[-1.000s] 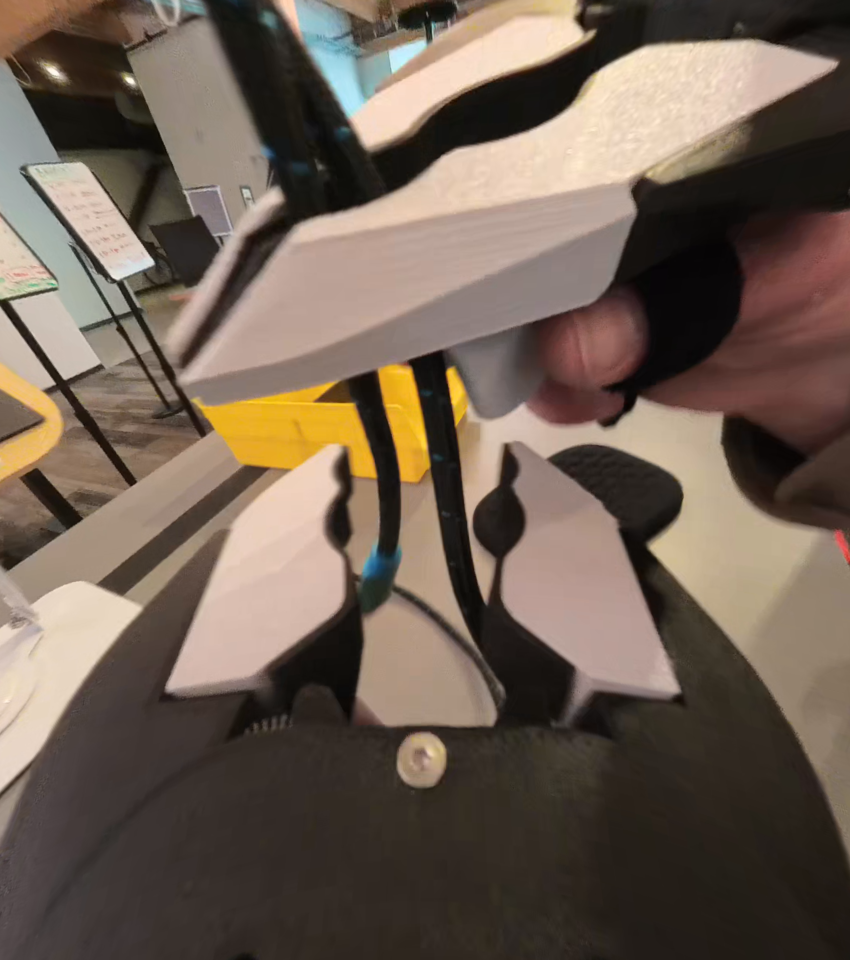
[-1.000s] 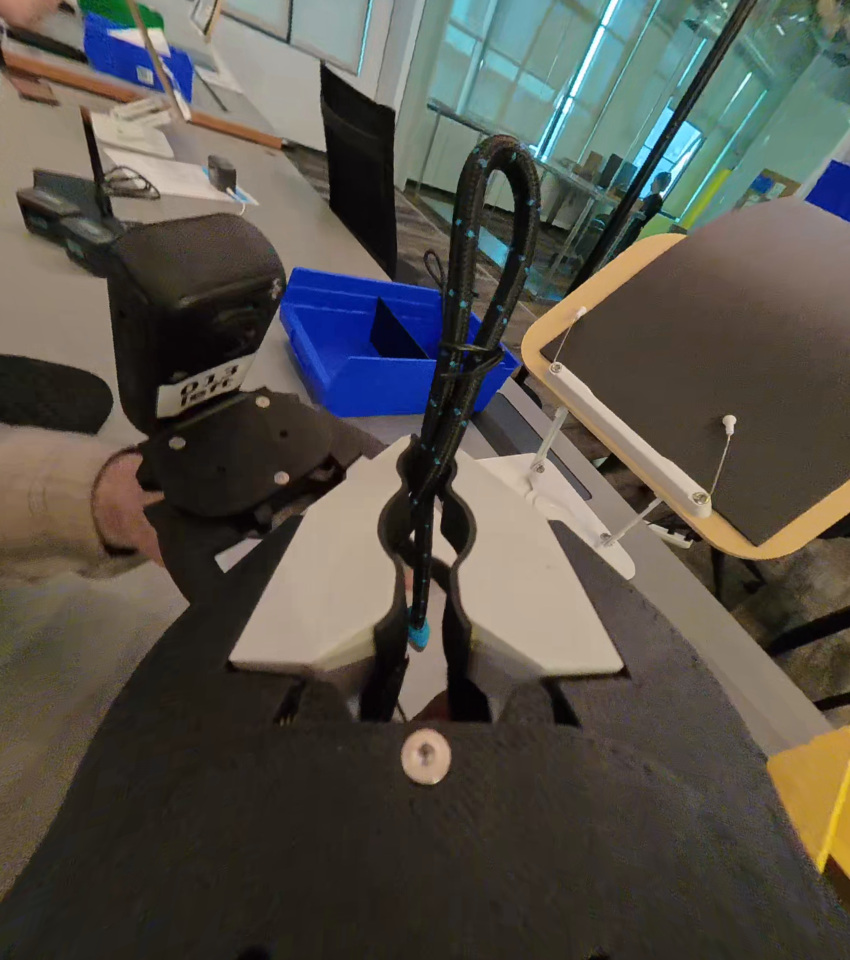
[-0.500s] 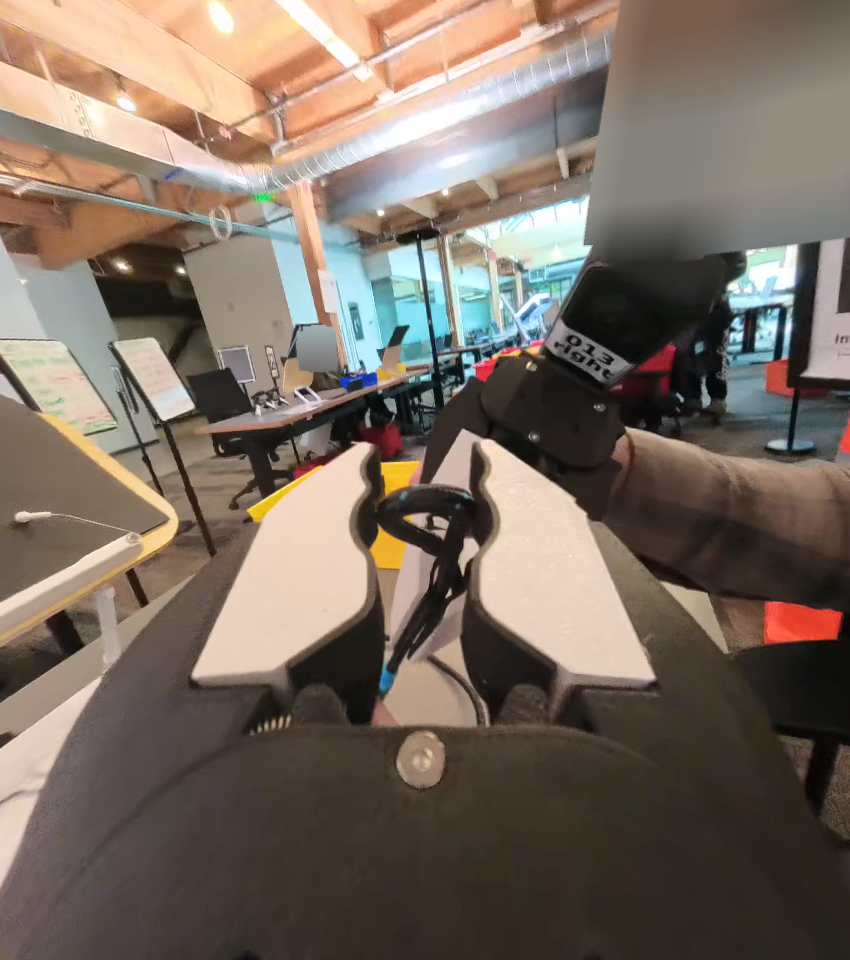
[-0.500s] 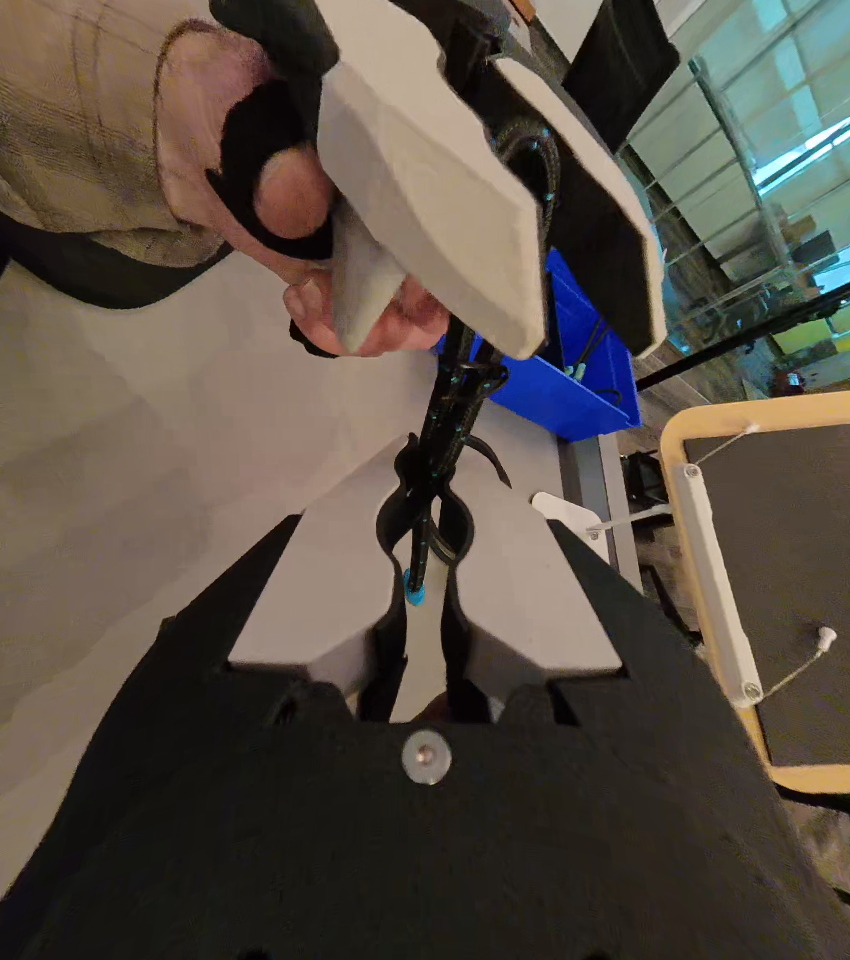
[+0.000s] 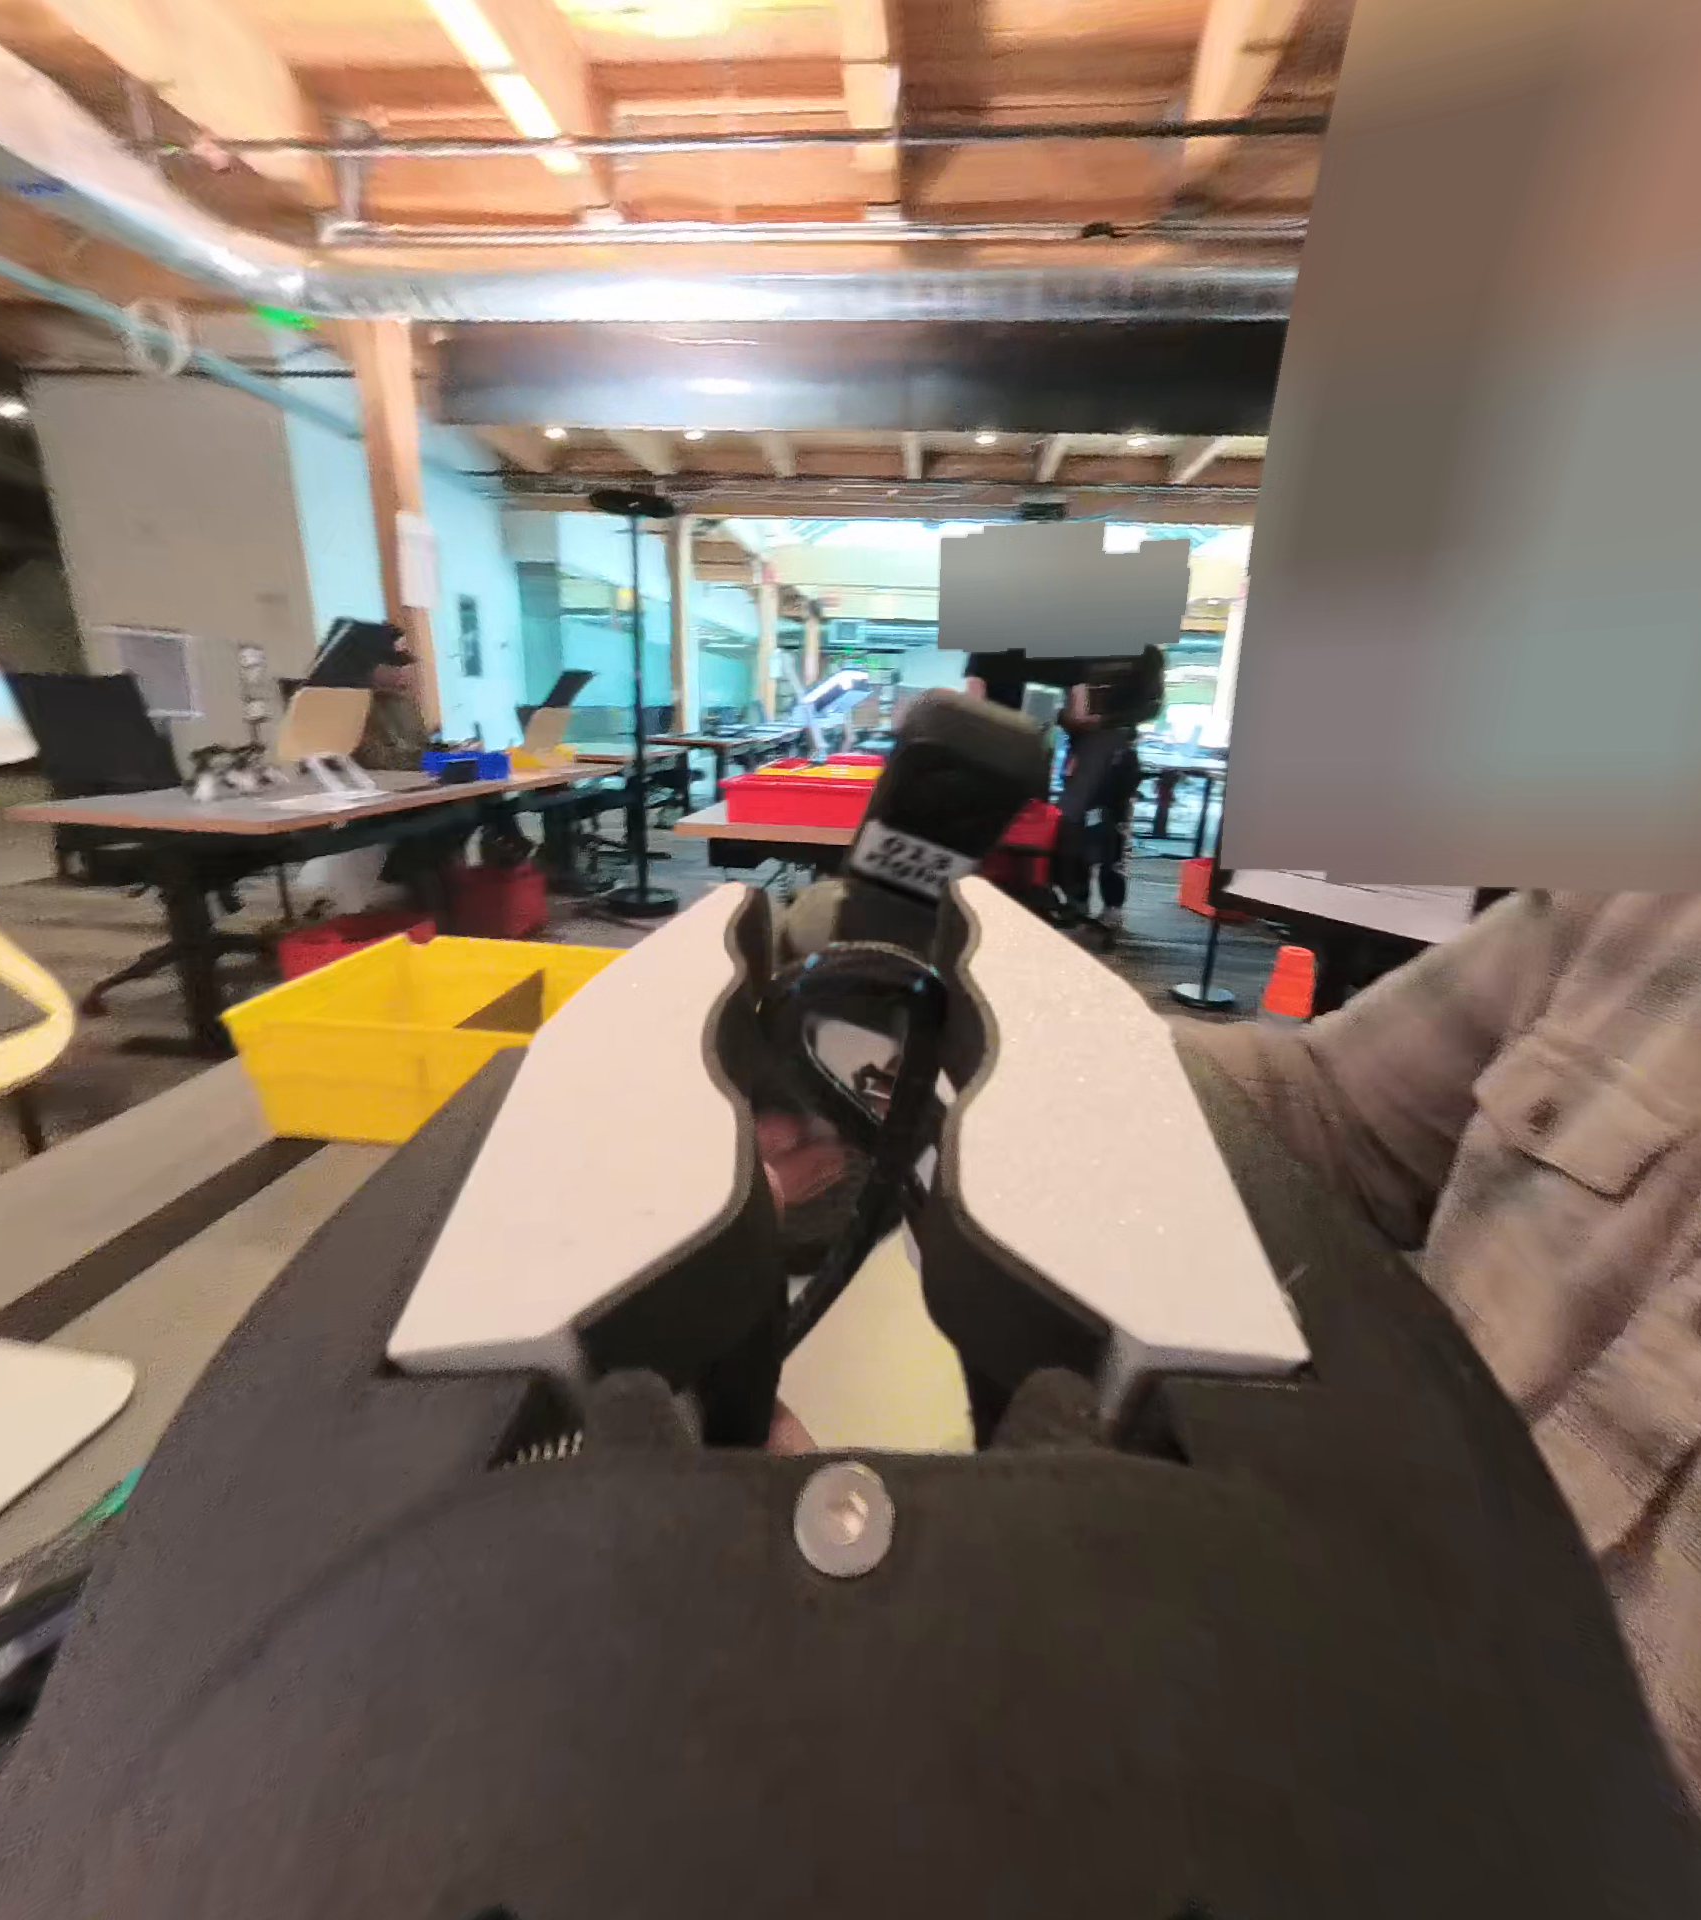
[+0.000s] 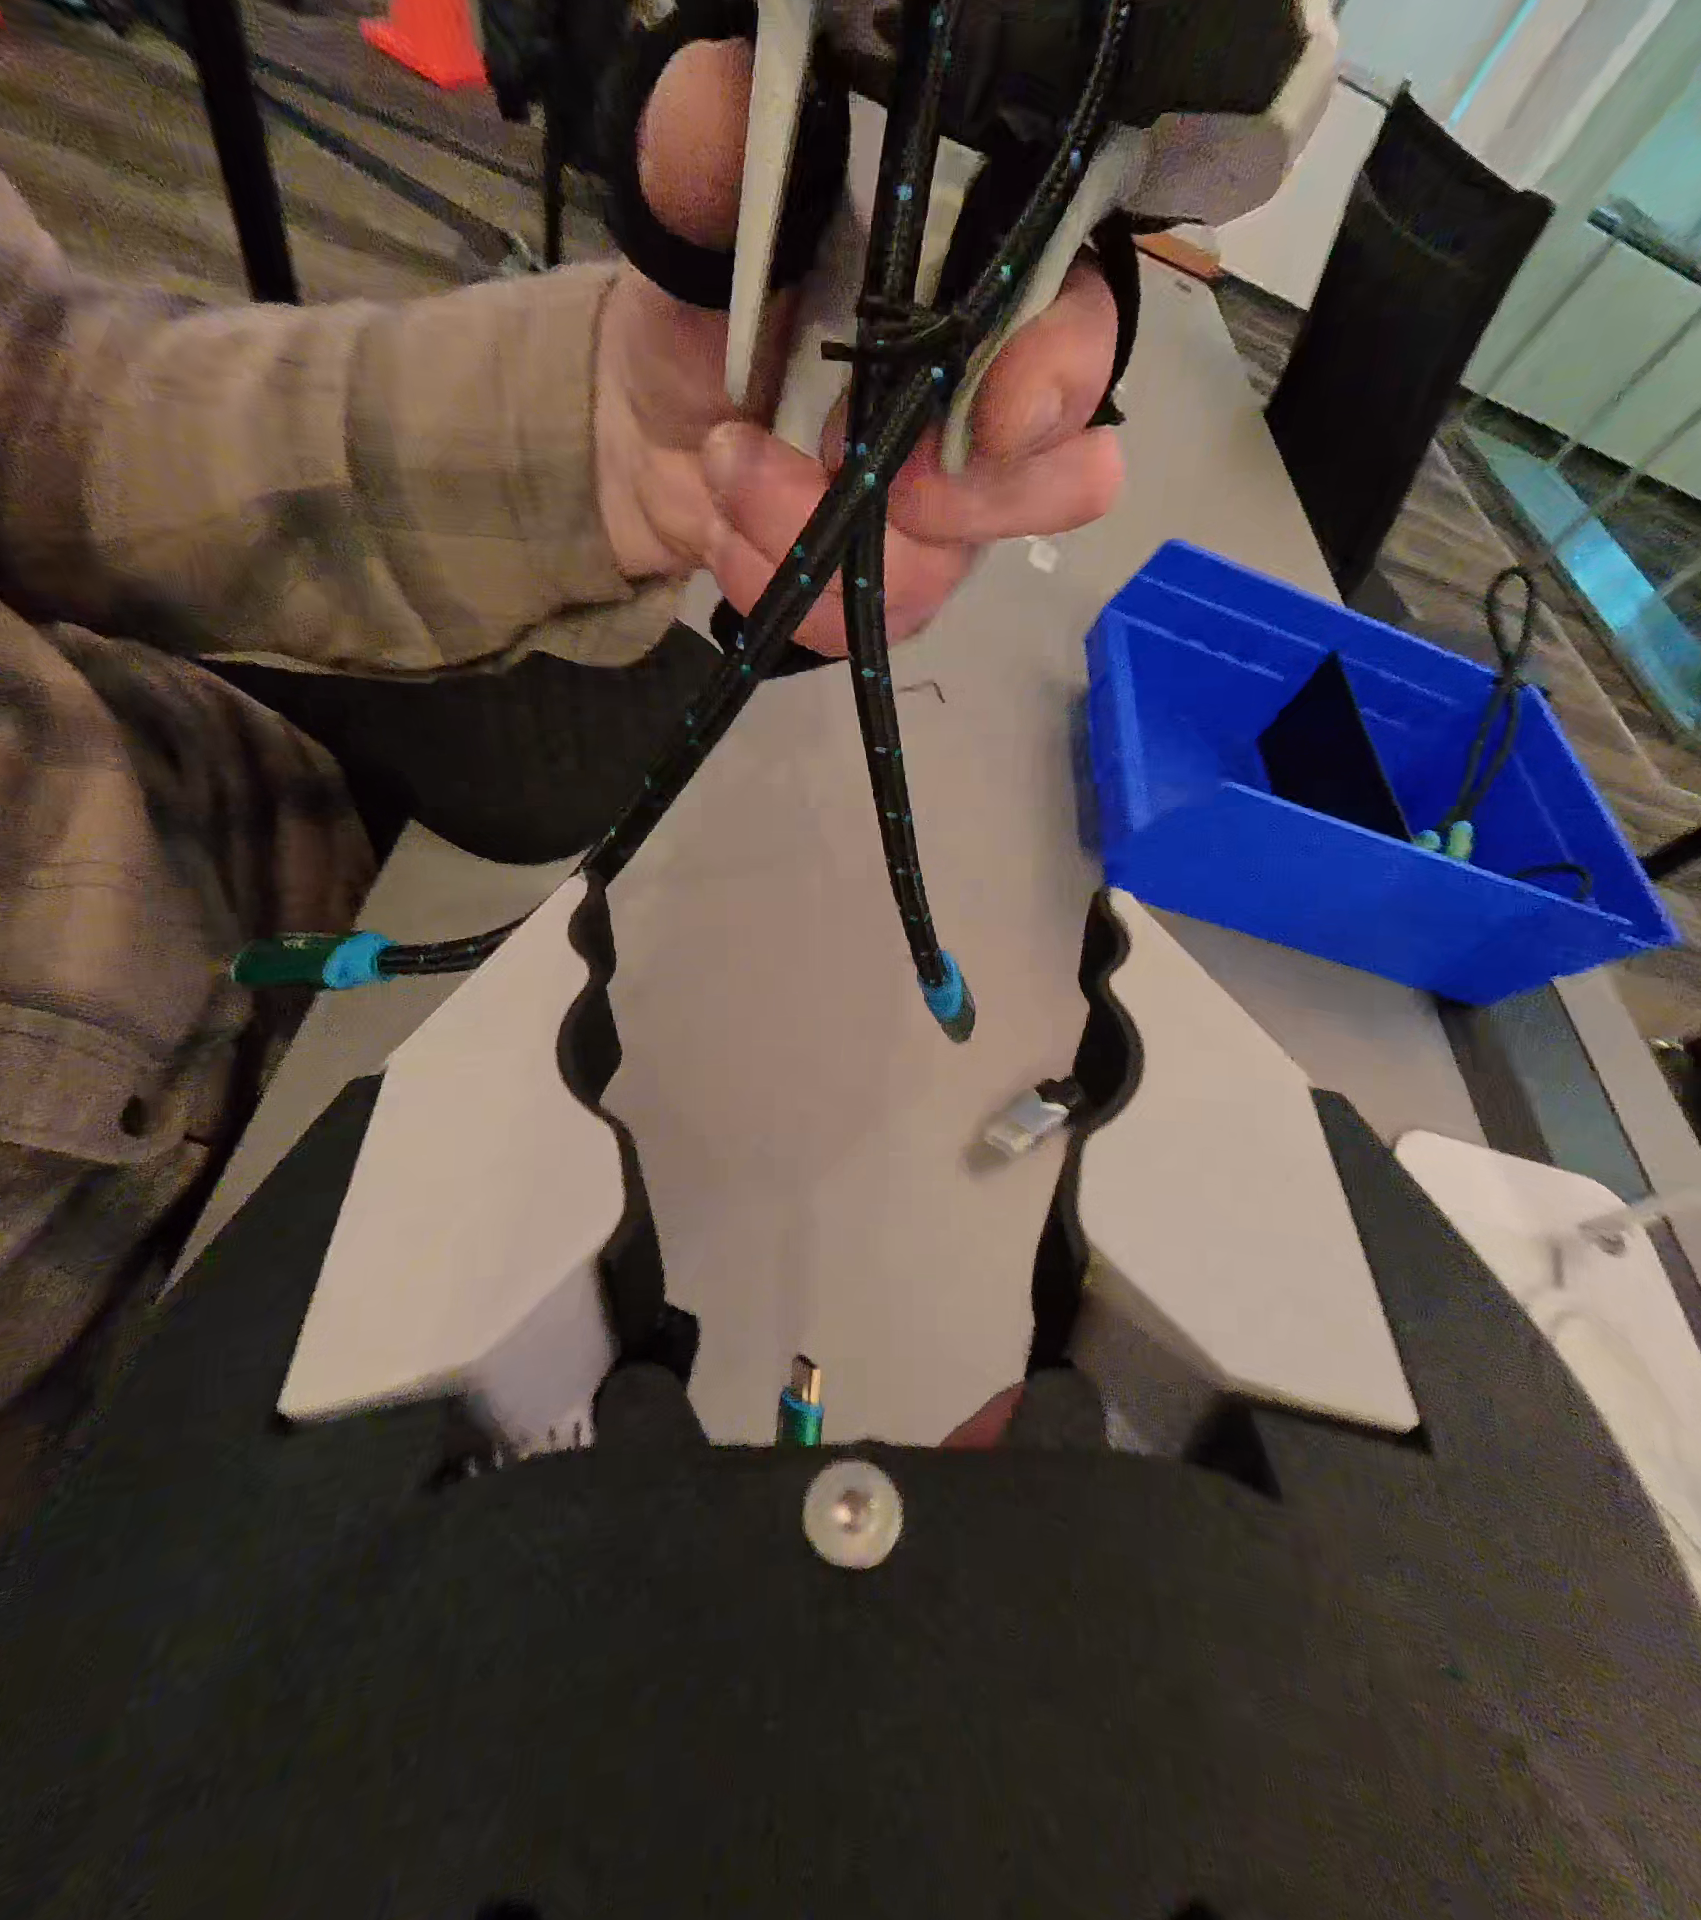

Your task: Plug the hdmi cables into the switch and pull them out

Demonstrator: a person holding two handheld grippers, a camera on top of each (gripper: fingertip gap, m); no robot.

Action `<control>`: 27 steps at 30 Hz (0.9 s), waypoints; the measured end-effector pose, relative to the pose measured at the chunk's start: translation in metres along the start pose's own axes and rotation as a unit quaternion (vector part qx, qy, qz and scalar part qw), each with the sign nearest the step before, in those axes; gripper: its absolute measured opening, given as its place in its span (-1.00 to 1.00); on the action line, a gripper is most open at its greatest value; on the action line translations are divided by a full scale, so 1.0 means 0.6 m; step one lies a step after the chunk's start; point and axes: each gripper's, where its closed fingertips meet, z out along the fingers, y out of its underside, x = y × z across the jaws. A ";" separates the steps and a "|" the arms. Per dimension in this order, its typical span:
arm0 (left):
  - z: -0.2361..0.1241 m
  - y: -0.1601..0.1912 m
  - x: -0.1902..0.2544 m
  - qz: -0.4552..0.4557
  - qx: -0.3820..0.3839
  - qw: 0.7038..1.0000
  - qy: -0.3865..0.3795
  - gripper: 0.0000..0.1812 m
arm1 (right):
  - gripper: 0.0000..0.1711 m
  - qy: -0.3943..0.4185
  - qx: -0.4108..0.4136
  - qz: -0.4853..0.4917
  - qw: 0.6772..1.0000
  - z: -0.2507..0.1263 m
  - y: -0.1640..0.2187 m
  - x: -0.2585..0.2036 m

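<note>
In the left wrist view, the left gripper (image 5: 851,997) has its jaws drawn in around the folded loop of a black braided HDMI cable (image 5: 861,1049), which sits pinched in the notches between the white fingers (image 5: 607,1132). Straight ahead, just past the fingertips, stands the black body of the right gripper (image 5: 950,800), and a plaid sleeve (image 5: 1573,1195) fills the right side. A yellow bin (image 5: 389,1029) sits on the grey table (image 5: 67,1236) to the left, near its far edge.

In the right wrist view, the right gripper (image 6: 846,914) has its jaws wide apart with nothing between them. Above it, a hand (image 6: 867,436) grips the left gripper (image 6: 929,166), whose white fingers (image 6: 773,208) clamp the bundled cable (image 6: 887,665) from both sides. Two strands hang down from the clamp: one ends in a blue-collared plug (image 6: 945,1003) dangling over the table (image 6: 804,1195) between the right gripper's fingers, the other runs left to a green and blue plug (image 6: 311,958) off the table's near edge. A blue bin (image 6: 1345,800) with another cable inside sits toward the table's right edge. A small metallic connector (image 6: 1028,1117) lies just beside the right finger, and a further green plug (image 6: 802,1408) shows at the gripper's base.
</note>
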 end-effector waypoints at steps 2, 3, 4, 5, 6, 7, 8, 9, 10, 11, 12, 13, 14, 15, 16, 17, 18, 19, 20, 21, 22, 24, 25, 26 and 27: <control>-0.001 -0.014 0.019 0.003 0.015 0.999 0.036 -0.66 | 0.20 -0.044 0.020 0.017 0.999 0.011 -0.009 -0.019; -0.002 -0.023 0.020 0.008 0.026 0.999 0.034 -0.66 | 0.23 -0.070 0.024 0.026 0.997 0.019 -0.012 -0.034; -0.002 -0.028 0.023 0.017 0.032 0.999 0.035 -0.66 | 0.28 -0.097 0.026 0.033 0.994 0.028 -0.015 -0.051; -0.003 -0.030 0.026 0.025 0.032 0.999 0.036 -0.66 | 0.34 -0.111 0.029 0.043 0.992 0.036 -0.019 -0.062; -0.003 -0.029 0.027 0.034 0.026 0.998 0.035 -0.66 | 0.37 -0.118 0.032 0.053 0.991 0.043 -0.023 -0.070; -0.003 -0.030 0.030 0.036 0.026 0.998 0.038 -0.66 | 0.41 -0.122 0.038 0.063 0.990 0.046 -0.027 -0.075; -0.005 -0.032 0.034 0.034 0.029 0.998 0.046 -0.67 | 0.36 -0.123 0.044 0.071 0.989 0.049 -0.029 -0.078; -0.006 -0.033 0.036 0.035 0.033 0.998 0.050 -0.67 | 0.28 -0.112 0.039 0.076 0.990 0.056 -0.024 -0.075; -0.006 -0.033 0.041 0.033 0.036 0.997 0.059 -0.67 | 0.24 -0.102 0.027 0.076 0.992 0.066 -0.014 -0.072; -0.005 -0.033 0.047 0.029 0.040 0.996 0.070 -0.66 | 0.22 -0.096 0.021 0.066 0.993 0.077 -0.007 -0.073; -0.003 -0.032 0.049 0.029 0.041 0.996 0.072 -0.66 | 0.15 -0.088 0.030 0.056 0.994 0.085 -0.007 -0.074; -0.001 -0.031 0.052 0.029 0.041 0.996 0.078 -0.67 | -0.01 -0.084 0.034 0.046 0.995 0.092 -0.006 -0.074; 0.000 -0.029 0.053 0.031 0.038 0.996 0.079 -0.67 | -0.21 -0.077 0.034 0.036 0.996 0.098 -0.003 -0.072; 0.001 -0.029 0.052 0.035 0.037 0.996 0.074 -0.67 | -0.30 -0.067 0.037 0.035 0.996 0.101 -0.002 -0.068; 0.000 -0.029 0.055 0.039 0.037 0.996 0.076 -0.67 | -0.21 -0.071 0.048 0.045 0.995 0.103 -0.006 -0.070; -0.001 -0.030 0.056 0.042 0.035 0.996 0.075 -0.67 | -0.01 -0.085 0.059 0.062 0.993 0.103 -0.013 -0.078; -0.002 -0.030 0.056 0.043 0.033 0.996 0.073 -0.67 | 0.12 -0.100 0.066 0.076 0.990 0.101 -0.019 -0.085; -0.004 -0.031 0.057 0.041 0.034 0.996 0.076 -0.67 | 0.15 -0.112 0.071 0.079 0.988 0.099 -0.023 -0.092; -0.006 -0.032 0.055 0.041 0.037 0.996 0.075 -0.67 | 0.19 -0.121 0.077 0.079 0.986 0.098 -0.027 -0.099; -0.006 -0.033 0.054 0.040 0.039 0.996 0.073 -0.67 | 0.28 -0.134 0.080 0.087 0.984 0.098 -0.031 -0.107; -0.007 -0.032 0.054 0.039 0.040 0.996 0.075 -0.67 | 0.32 -0.146 0.083 0.094 0.981 0.099 -0.033 -0.115; -0.006 -0.033 0.053 0.040 0.044 0.995 0.075 -0.67 | 0.40 -0.161 0.091 0.102 0.977 0.098 -0.038 -0.123; -0.007 -0.034 0.054 0.040 0.044 0.995 0.077 -0.67 | 0.40 -0.160 0.099 0.113 0.976 0.094 -0.040 -0.118; -0.008 -0.036 0.053 0.041 0.046 0.995 0.075 -0.67 | 0.45 -0.151 0.109 0.123 0.975 0.089 -0.044 -0.109; -0.009 -0.038 0.052 0.043 0.048 0.995 0.073 -0.67 | 0.51 -0.145 0.120 0.131 0.973 0.079 -0.050 -0.102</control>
